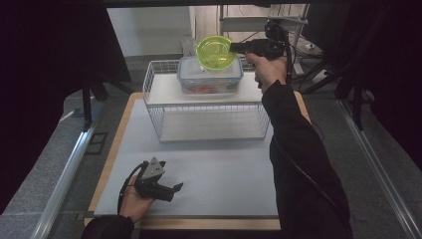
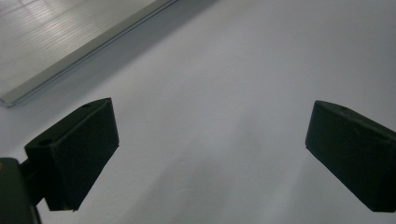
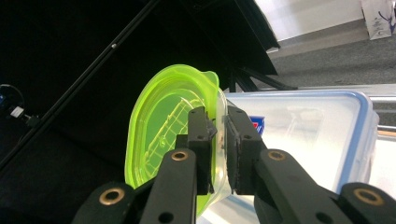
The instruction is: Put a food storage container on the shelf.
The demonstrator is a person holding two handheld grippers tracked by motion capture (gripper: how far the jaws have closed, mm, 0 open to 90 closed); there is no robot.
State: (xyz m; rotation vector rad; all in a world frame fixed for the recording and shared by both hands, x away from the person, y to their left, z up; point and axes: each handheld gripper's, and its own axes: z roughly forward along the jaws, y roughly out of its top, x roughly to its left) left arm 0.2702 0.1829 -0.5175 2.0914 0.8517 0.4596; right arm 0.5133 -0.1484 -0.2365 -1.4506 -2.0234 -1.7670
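Right gripper (image 1: 233,47) clamped on rim of translucent lime-green plastic bowl (image 1: 215,52), held just above clear lidded plastic storage box (image 1: 209,77) atop far white wire rack (image 1: 206,107); left gripper (image 1: 175,188) spread wide, empty, over near-left grey tabletop (image 1: 219,174).

The right gripper (image 3: 220,140) has its jaws clamped on a green container's (image 3: 163,126) rim, beside a clear box (image 3: 313,135).

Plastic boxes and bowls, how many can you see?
2. A green bowl is pinched by its rim in the right hand-held gripper, above a clear lidded box. The box sits on top of the white wire rack. Smaller ones inside the box can't be ruled out.
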